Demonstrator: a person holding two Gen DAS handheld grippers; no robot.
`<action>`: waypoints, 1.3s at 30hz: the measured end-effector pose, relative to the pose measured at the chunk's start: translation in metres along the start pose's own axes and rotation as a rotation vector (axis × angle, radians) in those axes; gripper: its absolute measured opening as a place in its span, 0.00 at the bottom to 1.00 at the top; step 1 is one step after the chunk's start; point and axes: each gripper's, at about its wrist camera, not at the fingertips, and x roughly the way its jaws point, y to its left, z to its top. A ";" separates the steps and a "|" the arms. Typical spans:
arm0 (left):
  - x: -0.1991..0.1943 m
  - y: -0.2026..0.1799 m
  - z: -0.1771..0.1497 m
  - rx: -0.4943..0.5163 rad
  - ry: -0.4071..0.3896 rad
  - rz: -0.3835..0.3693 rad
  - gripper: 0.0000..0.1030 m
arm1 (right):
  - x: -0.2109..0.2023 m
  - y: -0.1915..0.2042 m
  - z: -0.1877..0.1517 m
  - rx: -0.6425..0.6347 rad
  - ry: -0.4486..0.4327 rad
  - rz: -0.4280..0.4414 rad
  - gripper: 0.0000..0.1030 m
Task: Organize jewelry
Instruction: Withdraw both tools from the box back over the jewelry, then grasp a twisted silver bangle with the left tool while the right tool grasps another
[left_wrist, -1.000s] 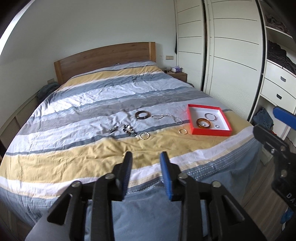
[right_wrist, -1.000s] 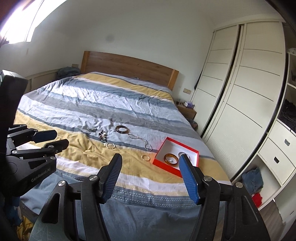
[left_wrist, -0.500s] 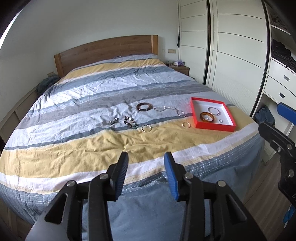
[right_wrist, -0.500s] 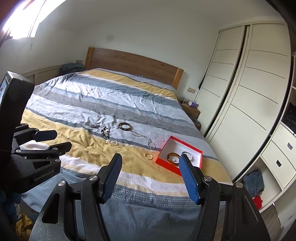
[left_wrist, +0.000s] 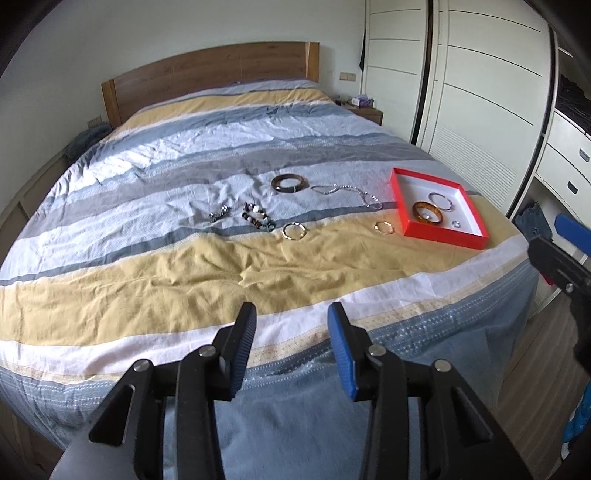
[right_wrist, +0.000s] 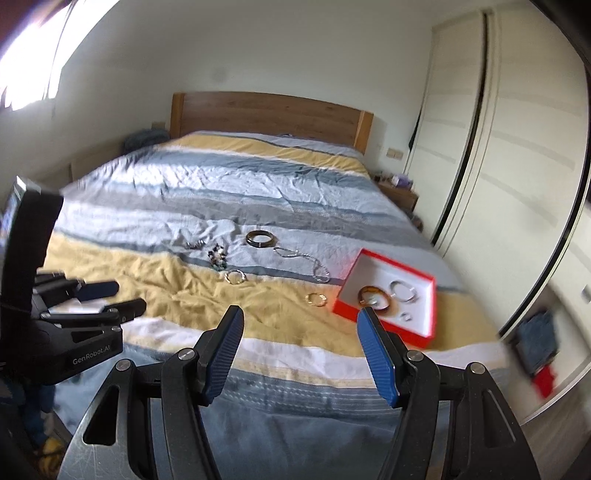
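Left gripper (left_wrist: 291, 314): black frame with two arms that open like scissors; each finger carries a blue ribbed pad (left_wrist: 338, 343).
Left gripper screws: round silver screw heads (left_wrist: 375, 350) sit on the joints, four in the row.
Left gripper side marking: in the right wrist view its black body shows white letters "GenRobot.AI" (right_wrist: 91, 355).
Left gripper top: a black box-shaped block (right_wrist: 33, 221) stands above its body, with a thin blue edge at the left.
Right gripper (right_wrist: 301, 321): the same black frame, with triangular cut-outs in the arms.
Right gripper pads: blue, finely ribbed (right_wrist: 376, 350), long and flat.
Right gripper screws: silver, round (right_wrist: 412, 355), one on each joint.
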 end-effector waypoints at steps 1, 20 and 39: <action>0.006 0.002 0.002 -0.006 0.006 -0.003 0.37 | 0.007 -0.006 -0.001 0.030 -0.001 0.018 0.61; 0.169 0.044 0.062 -0.105 0.080 -0.055 0.37 | 0.236 -0.044 -0.020 0.220 0.205 0.176 0.53; 0.270 0.039 0.081 -0.181 0.167 -0.113 0.36 | 0.333 -0.031 -0.010 0.139 0.346 0.120 0.29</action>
